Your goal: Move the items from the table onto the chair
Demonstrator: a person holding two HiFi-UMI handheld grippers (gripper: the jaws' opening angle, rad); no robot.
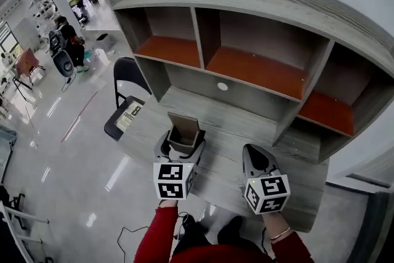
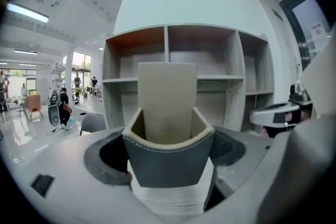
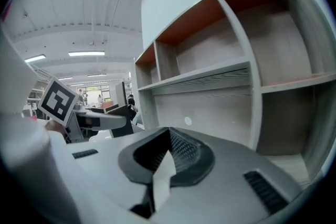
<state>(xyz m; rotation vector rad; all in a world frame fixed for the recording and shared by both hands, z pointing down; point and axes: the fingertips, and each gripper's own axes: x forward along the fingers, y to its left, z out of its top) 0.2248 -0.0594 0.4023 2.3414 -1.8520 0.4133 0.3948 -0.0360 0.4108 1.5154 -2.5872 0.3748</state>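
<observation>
1. Fingers (image 2: 113, 157) of my left gripper (image 2: 170, 153): closed part-way, one on each side wall of the grey holder (image 2: 167, 97), which fills the gap between them.
2. Right gripper (image 3: 168, 152): its fingers meet with nothing between them. It hangs on the side of the holder away from the chair (image 1: 126, 86).
3. Holder: an open-topped box with a stitched rim, a tan lining and a tall back panel. It sits over the desk (image 1: 228, 132) corner nearest the chair. I cannot tell whether it rests there or is lifted.
4. Handling, as I judge it: light and seemingly empty. The walls look leather-like and may bow if squeezed hard, and the back panel could tip it. A low grip across the side walls, as held here, suits best.
5. Chair: black, standing just beside the desk. A printed sheet (image 1: 130, 115) already lies on its seat.
</observation>
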